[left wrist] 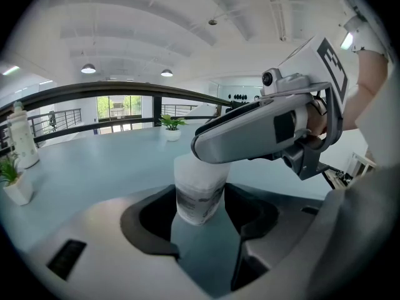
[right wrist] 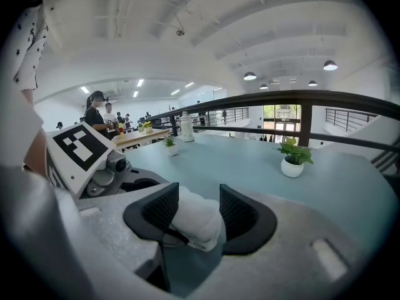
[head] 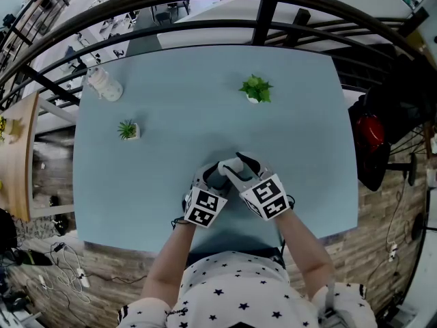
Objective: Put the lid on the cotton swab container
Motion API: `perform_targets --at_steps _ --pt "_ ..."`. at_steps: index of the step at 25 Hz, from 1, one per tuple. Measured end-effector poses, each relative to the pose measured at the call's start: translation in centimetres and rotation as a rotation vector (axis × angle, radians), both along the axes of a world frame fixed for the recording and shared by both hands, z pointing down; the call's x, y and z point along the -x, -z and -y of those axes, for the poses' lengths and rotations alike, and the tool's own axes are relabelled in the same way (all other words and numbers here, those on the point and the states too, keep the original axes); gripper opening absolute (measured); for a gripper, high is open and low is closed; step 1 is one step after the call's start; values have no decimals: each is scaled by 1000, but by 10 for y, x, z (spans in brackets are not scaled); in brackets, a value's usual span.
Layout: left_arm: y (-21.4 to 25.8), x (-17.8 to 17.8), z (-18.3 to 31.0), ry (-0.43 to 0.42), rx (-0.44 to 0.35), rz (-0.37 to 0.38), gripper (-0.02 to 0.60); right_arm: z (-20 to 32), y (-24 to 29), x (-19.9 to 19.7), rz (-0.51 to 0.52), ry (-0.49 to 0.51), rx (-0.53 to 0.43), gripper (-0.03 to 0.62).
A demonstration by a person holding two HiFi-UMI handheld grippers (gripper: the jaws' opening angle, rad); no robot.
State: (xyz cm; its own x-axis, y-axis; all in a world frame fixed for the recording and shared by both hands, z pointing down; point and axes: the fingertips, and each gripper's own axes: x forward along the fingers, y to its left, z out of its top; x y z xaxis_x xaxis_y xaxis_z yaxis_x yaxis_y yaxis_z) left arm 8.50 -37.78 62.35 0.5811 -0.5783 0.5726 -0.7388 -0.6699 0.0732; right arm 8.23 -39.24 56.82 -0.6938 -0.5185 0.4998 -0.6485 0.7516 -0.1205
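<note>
My left gripper (head: 216, 174) clamps the cotton swab container (left wrist: 199, 195) at the near middle of the table (head: 205, 80), to steady it. My right gripper (head: 236, 165) grips the lid (right wrist: 195, 219) over its top, ready to press home, I judge.

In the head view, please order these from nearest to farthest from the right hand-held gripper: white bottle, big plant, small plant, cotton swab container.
1. cotton swab container, between its jaws
2. big plant, ahead, slightly right
3. small plant, ahead left
4. white bottle, far left corner
</note>
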Motion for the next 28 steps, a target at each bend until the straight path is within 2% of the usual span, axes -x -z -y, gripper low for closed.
perform_targets --at_steps 4,8,12,16,22,28 --pt "0 0 0 4 4 -1 239 0 -1 -2 29 -22 7 192" --pt "0 0 -2 1 5 6 239 -1 -7 -8 188 -120 132 213" --pt "-1 1 -1 2 7 8 239 0 -4 -7 122 -107 48 215" --pt "-3 0 -1 5 13 12 238 1 -5 -8 130 -105 64 215" --pt "-10 4 -5 10 27 34 233 -1 -4 -6 110 -116 39 215" --pt "-3 11 -12 29 17 12 233 0 -1 -8 65 -147 -1 215"
